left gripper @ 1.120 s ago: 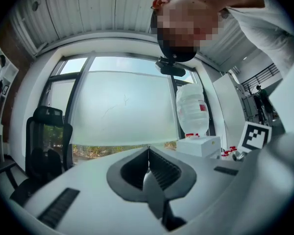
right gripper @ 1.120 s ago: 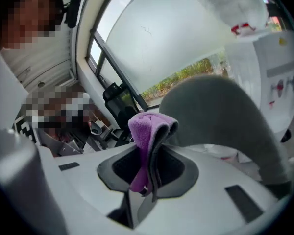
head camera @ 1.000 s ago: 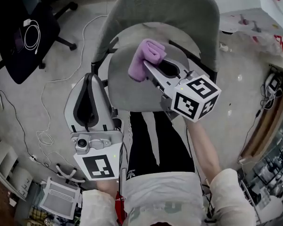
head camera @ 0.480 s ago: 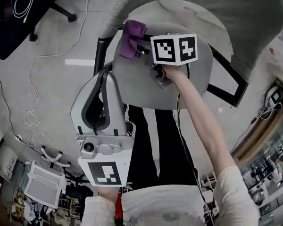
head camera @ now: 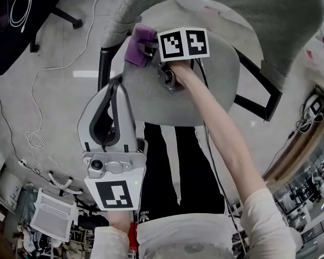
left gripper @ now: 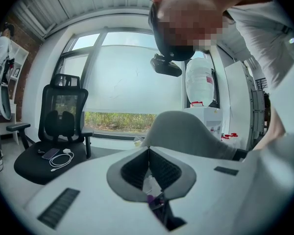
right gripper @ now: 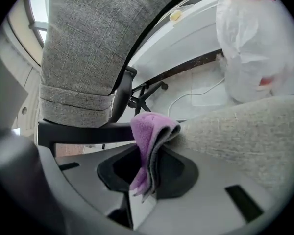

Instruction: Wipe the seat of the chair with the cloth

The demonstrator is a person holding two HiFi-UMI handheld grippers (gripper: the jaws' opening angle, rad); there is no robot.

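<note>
Hanging in a folded purple wad from the right claw (head camera: 149,49), the cloth (head camera: 138,45) sits at the far left-hand corner of the grey seat (head camera: 205,93), close to where the backrest (head camera: 248,9) of the chair rises. In the right gripper view the fold's rounded end (right gripper: 154,131) appears to press against the woven seat fabric (right gripper: 245,126), with the black frame bar (right gripper: 78,130) just beside it. That placement reads as a wiping stroke carried out to the seat's edge. The person's forearm (head camera: 216,128) reaches across the seat from the near side so the cloth, not the claw's body, meets the fabric. The right claw (right gripper: 147,166) is clamped narrow on the cloth. Its two dark pads squeeze the doubled layers between them, and the loose ends trail down toward the camera. The grip is low on the wad, probably to leave a soft bulge projecting as the working face. The left claw (head camera: 114,88) hangs off the near left side of the seat, over the floor (head camera: 59,90), and touches nothing. It seems parked out of the way, since one claw is enough for wiping. In the left gripper view its pads meet at their tips (left gripper: 148,152) with nothing between them. It points across the room toward a black office chair (left gripper: 51,131) that carries a coiled cable (left gripper: 61,159).
</note>
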